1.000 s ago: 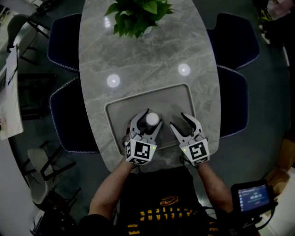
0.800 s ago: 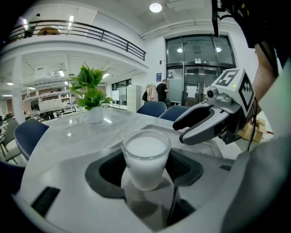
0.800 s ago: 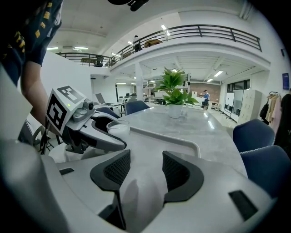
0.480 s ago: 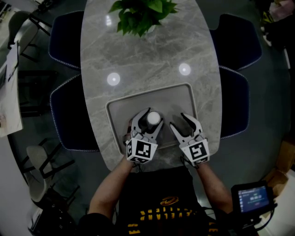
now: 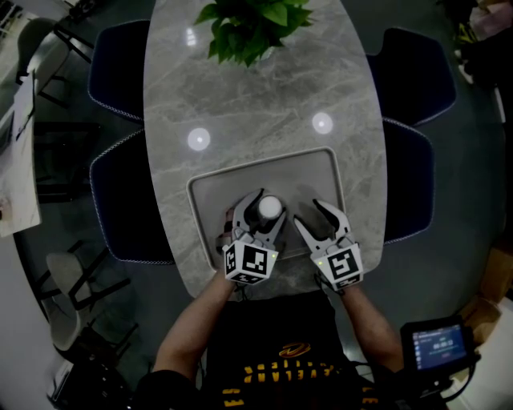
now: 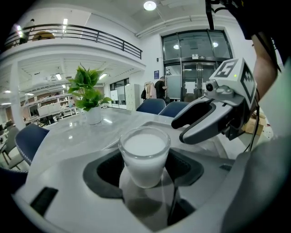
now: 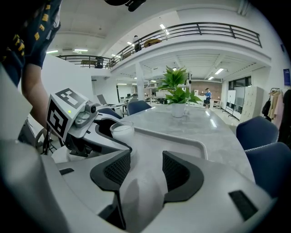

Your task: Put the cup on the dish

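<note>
A small glass cup (image 5: 269, 207) with milky white contents stands upright over the near left part of a grey rectangular dish (image 5: 309, 172). My left gripper (image 5: 264, 206) is shut on it, its dark pads against the cup's sides (image 6: 144, 154). From these views I cannot say if the cup's base rests on the dish or hangs just above it. Beside it to the right, my right gripper (image 5: 311, 212) stands open over the dish with nothing between its pads (image 7: 146, 166). The right gripper view shows the cup (image 7: 122, 132) to its left.
The dish lies on a long grey marble table (image 5: 264, 104) near its front edge. A potted green plant (image 5: 252, 24) stands at the far end. Dark blue chairs (image 5: 120, 200) (image 5: 409, 176) flank the table. A small screen (image 5: 439, 344) sits at lower right.
</note>
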Available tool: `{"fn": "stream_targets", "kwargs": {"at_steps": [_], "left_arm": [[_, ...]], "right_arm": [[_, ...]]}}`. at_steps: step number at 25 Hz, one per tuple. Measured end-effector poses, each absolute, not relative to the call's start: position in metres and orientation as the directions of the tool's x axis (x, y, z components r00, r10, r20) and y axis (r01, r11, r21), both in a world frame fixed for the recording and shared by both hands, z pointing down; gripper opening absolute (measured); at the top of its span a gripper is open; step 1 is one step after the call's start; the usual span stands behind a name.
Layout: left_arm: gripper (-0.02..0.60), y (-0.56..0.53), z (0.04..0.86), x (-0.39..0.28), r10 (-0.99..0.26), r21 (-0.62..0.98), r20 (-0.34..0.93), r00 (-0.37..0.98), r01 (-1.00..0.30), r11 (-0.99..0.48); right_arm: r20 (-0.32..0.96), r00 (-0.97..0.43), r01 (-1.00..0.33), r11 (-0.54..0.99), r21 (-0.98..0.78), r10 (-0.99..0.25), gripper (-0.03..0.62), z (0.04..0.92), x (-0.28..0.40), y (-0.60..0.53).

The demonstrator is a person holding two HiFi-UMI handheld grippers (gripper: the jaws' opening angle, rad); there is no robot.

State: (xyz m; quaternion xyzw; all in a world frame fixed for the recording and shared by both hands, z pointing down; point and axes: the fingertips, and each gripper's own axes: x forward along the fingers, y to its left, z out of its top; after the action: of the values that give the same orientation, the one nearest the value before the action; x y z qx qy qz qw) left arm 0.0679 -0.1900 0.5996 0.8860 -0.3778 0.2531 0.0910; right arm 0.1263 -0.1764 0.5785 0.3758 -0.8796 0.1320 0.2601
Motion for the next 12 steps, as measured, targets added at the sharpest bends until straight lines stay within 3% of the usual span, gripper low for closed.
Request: {"fn": "stream_targets", "kwargs": {"at_steps": [12], "left_arm": [[0.265,-0.1878,0.608,0.0627,-0.617,-0.04,0.545,0.568,-0.718,-0.695]], "right_arm": [[0.548,-0.585,-0.736,0.675,-0.049,-0.598,0.225,0.5778,0.127,-0.1761]]}}
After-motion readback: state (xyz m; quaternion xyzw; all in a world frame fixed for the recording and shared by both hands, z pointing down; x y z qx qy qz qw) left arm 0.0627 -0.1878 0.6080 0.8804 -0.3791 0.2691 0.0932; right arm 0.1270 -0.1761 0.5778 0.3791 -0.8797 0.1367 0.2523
